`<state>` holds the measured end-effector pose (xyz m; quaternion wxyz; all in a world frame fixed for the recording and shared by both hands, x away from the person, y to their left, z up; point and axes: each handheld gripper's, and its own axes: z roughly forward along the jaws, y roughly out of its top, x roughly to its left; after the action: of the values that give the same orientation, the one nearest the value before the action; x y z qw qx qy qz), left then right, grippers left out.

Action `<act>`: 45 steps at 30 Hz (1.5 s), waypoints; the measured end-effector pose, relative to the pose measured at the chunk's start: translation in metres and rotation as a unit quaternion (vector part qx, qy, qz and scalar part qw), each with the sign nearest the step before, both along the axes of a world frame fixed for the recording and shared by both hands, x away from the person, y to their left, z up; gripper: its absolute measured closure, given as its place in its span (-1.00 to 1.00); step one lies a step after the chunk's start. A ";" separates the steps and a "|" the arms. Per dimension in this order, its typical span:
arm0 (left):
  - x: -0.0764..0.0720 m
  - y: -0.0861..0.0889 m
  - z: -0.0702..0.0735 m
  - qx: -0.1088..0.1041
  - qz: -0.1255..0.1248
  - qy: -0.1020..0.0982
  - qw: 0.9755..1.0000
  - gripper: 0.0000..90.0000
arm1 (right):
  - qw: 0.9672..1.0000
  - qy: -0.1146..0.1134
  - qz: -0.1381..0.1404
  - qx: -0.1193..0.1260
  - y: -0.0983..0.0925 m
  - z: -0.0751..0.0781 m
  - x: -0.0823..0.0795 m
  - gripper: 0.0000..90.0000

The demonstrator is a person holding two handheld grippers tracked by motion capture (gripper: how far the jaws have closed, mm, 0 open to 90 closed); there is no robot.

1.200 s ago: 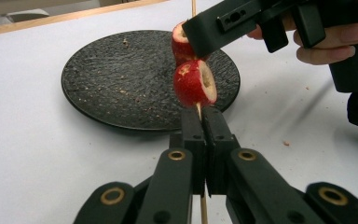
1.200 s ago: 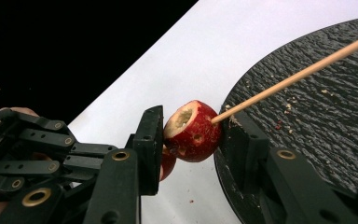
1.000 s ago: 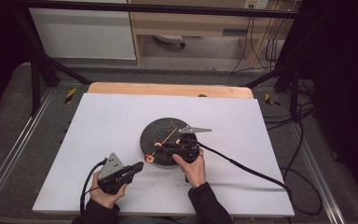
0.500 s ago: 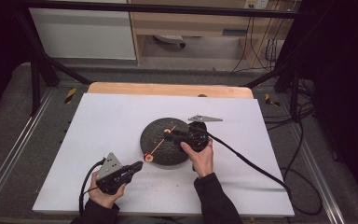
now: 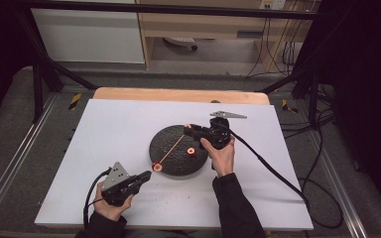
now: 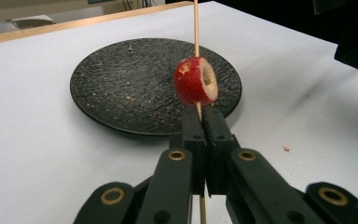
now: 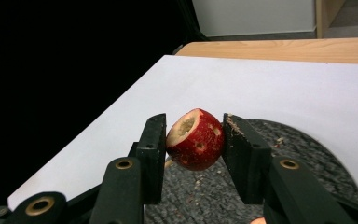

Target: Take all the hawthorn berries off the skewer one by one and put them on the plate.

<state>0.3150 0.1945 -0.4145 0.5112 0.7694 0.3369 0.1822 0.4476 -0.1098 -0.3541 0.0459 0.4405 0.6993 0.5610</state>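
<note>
The high view looks forward and down from above the person's side onto the whole white surface (image 5: 129, 124), while each gripper view sits low and close behind its own jaws, and all three share the dark plate (image 5: 173, 146) (image 6: 121, 88) (image 7: 317, 158).

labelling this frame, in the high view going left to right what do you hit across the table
left claw → red fruit piece on the skewer's near end → skewer → loose red fruit piece on the black plate → right hand → black cable
</note>
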 end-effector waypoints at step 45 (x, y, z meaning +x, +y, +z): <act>0.003 0.002 -0.002 0.004 0.006 0.004 1.000 0.97 | 0.992 0.052 0.007 -0.113 0.032 -0.088 0.025 0.24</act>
<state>0.3176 0.1962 -0.4163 0.5057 0.7701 0.3428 0.1835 0.4722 -0.0780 -0.4423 0.0545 0.4559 0.7629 0.4552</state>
